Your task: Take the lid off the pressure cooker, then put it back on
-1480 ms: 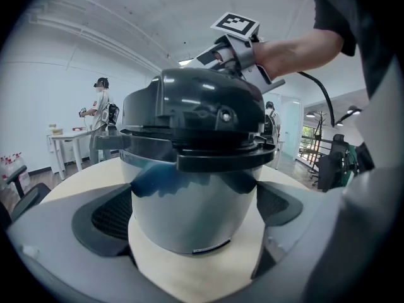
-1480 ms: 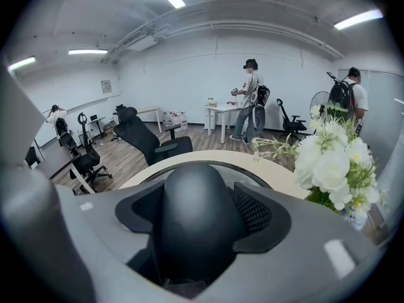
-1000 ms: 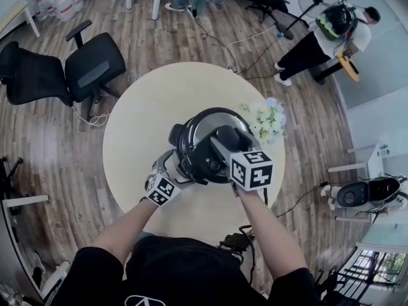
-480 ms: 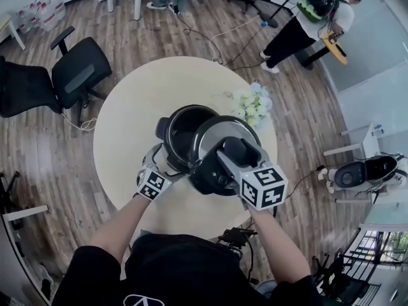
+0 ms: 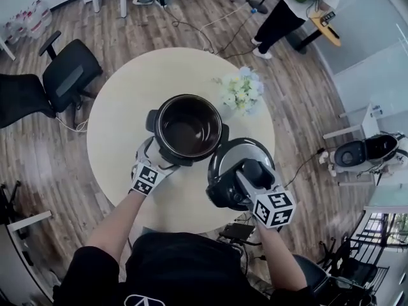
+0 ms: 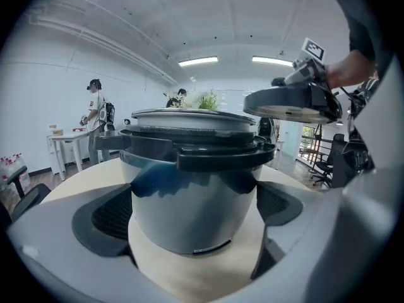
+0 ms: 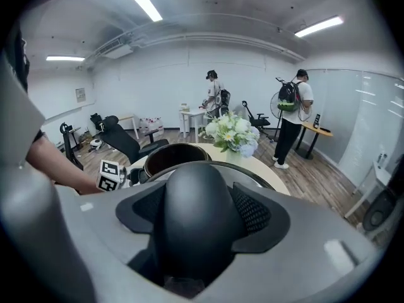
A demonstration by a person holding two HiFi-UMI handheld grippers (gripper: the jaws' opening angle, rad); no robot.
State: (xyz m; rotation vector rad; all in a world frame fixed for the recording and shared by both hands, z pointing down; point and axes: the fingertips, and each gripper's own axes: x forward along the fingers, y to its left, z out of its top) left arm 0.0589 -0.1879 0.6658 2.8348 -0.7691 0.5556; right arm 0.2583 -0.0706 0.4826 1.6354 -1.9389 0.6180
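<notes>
The lid (image 5: pixel 231 157) hangs at the lower right of the head view, clear of the pressure cooker (image 5: pixel 188 127), its knob clenched in your right gripper (image 5: pixel 250 174). Your left gripper (image 5: pixel 153 161) clamps the open cooker's body mid-frame on the round table (image 5: pixel 127 107), with flowers (image 5: pixel 239 91) just beyond.

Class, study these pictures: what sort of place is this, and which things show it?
Probably an open office or lab workspace, not a home kitchen: black office chairs on a wooden floor, strip lights overhead, a glass partition, and the pressure cooker stands on a round table.
</notes>
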